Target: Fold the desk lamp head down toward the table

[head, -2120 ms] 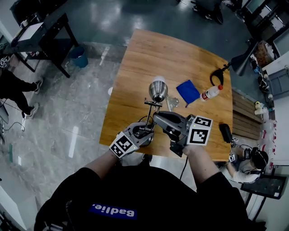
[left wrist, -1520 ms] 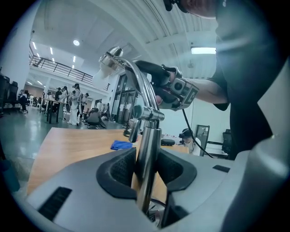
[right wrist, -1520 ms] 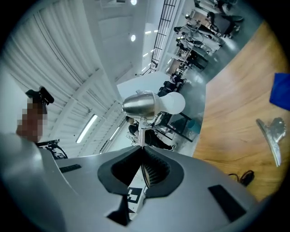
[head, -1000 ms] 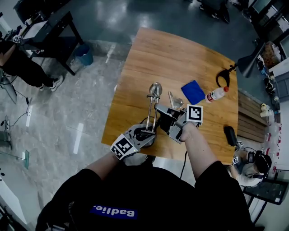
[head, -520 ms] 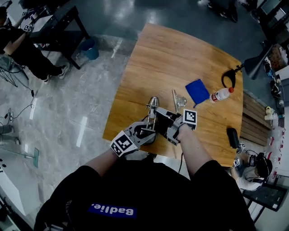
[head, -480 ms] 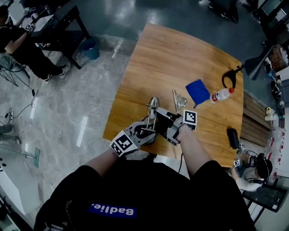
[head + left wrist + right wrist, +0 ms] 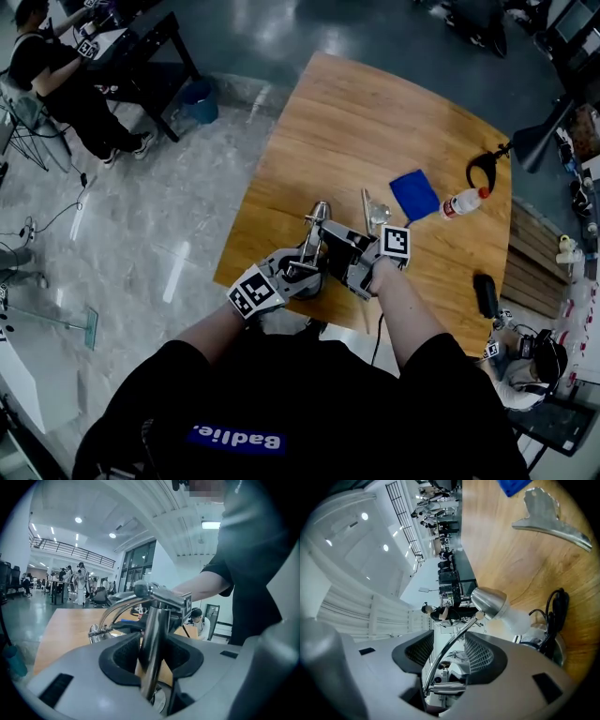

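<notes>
A chrome desk lamp stands near the table's front edge. Its head [image 7: 321, 212] [image 7: 490, 603] hangs low over the wooden table [image 7: 375, 112]. My left gripper [image 7: 298, 272] [image 7: 152, 658] is shut on the lamp's upright pole [image 7: 154, 634], low down by the base. My right gripper [image 7: 333, 248] [image 7: 447, 656] lies level at the curved upper arm [image 7: 450, 648]. Its jaws are opening, and the arm runs between them with a gap on both sides. In the left gripper view the lamp head [image 7: 99, 632] shows to the left of the pole.
A blue cloth [image 7: 414, 194], a clear bottle with a red cap [image 7: 462, 201] and a black looped object [image 7: 483, 169] lie at the table's right. A metal piece [image 7: 375, 211] [image 7: 548, 517] lies just past the lamp. The lamp's black cable [image 7: 555, 616] coils by its base.
The lamp head has come down toward the table, and my right gripper has sunk with it. The left gripper has stayed on the pole.
</notes>
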Motion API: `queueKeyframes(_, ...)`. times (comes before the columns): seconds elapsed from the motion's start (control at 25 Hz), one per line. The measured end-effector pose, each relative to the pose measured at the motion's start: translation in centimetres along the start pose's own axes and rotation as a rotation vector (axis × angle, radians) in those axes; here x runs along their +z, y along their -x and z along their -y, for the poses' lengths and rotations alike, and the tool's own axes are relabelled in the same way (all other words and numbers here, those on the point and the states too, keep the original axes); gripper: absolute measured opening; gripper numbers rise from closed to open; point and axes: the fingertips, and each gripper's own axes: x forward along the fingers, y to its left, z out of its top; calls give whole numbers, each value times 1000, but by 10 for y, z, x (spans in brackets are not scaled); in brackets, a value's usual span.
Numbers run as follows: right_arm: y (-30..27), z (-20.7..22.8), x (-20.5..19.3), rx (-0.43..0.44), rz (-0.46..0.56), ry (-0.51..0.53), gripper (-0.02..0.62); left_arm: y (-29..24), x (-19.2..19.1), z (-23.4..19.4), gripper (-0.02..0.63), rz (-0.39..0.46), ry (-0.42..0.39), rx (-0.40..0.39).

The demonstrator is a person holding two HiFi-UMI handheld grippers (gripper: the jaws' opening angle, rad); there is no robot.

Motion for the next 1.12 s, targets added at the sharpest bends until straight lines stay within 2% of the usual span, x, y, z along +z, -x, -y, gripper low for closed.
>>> queueKeyframes(0.2,17,-13,-5,6,22,28,189,-2,3,3,138,-26,-31,12)
queueKeyframes(0.4,46,-27,-18,54,40,50,189,4,7,4,144,-25,-50,71)
queueKeyframes(0.56,67,-40,-38,47,51,169,189,24,5,7,144,-16,-27,132)
queueKeyframes(0.72,82,-59,-65,38,115,302,189,51,-2,16,144,-9,4,157)
queueKeyframes(0.92,88,-68,-123,-36,247,450,189,95,-10,41,144,20,74,96)
queueKeyframes(1.12,71,-96,-195,-41,407,591,189,152,3,84,144,32,62,-19)
